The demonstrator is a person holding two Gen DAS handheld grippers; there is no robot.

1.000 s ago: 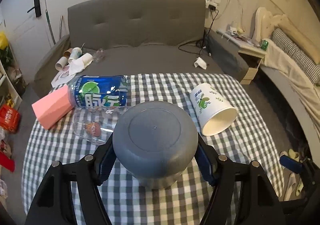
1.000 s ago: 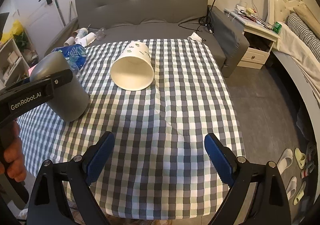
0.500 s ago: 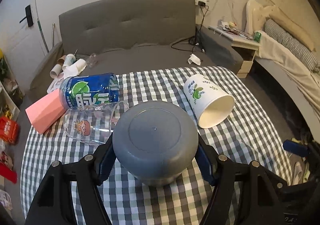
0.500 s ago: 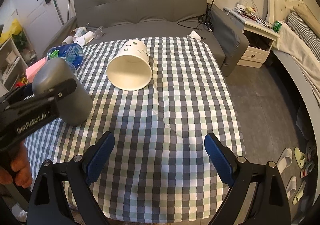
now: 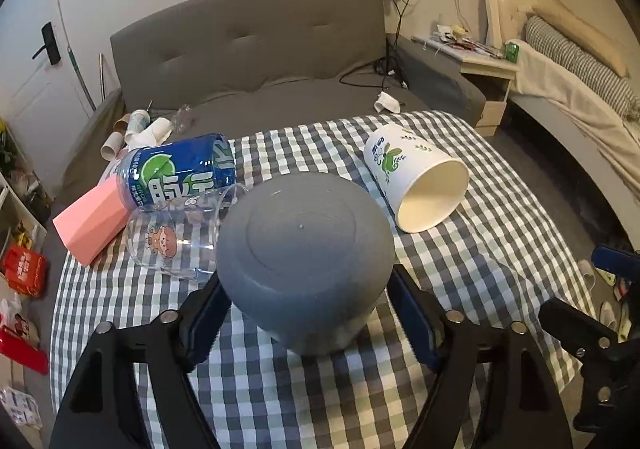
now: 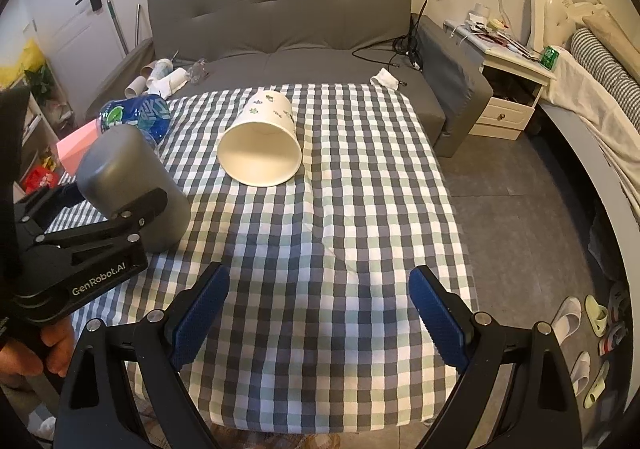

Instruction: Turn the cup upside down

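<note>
My left gripper (image 5: 308, 309) is shut on a grey cup (image 5: 304, 253), its flat base towards the camera. In the right wrist view the grey cup (image 6: 132, 189) is tilted, base up and to the left, with its lower rim at or just above the checked tablecloth (image 6: 340, 209); I cannot tell which. The left gripper (image 6: 116, 221) shows there too. My right gripper (image 6: 320, 309) is open and empty above the near part of the table.
A white paper cup (image 5: 416, 181) lies on its side, mouth towards me, also in the right wrist view (image 6: 262, 149). A clear glass (image 5: 176, 237), a blue bottle (image 5: 180, 169) and a pink cup (image 5: 92, 221) lie at the left. A grey sofa (image 6: 280, 29) stands behind.
My left gripper has tilted the grey cup more upright and shifted it slightly right across the table. The right gripper has not moved.
</note>
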